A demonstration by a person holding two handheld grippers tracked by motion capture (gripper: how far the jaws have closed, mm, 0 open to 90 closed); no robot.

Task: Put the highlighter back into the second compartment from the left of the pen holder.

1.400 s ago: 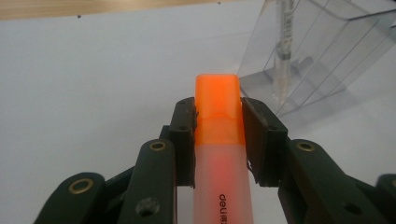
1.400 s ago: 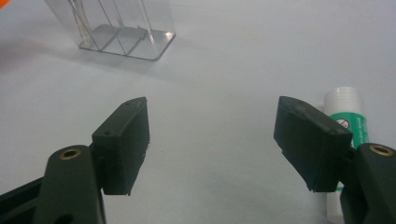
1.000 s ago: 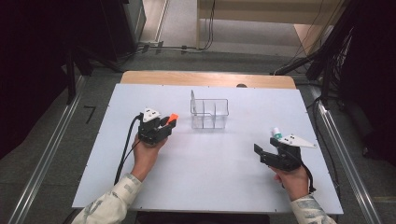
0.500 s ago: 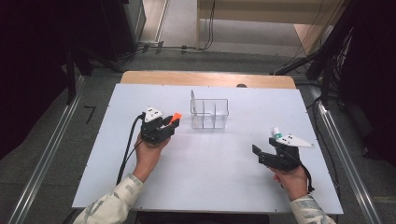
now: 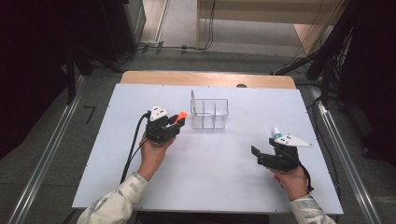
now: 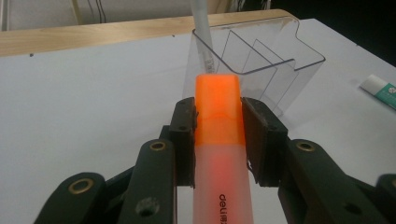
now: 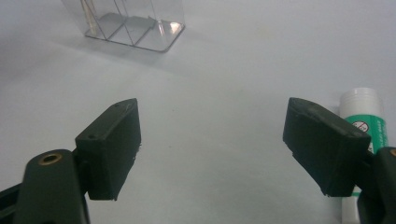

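My left gripper has its jaws clamped on the orange highlighter, cap pointing at the clear organizer near the table's far edge, my wrist angled inward. My right gripper hovers wide open and holding nothing toward the right edge, just beside a glue stick.

The highlighter is orange, with a bright translucent cap and a paler body printed "deli". It is clamped at the cap's base between the jaws of the left tongs, cap pointing forward toward the organiser. In the high view the highlighter sits just left of the clear, compartmented organiser, not touching it.
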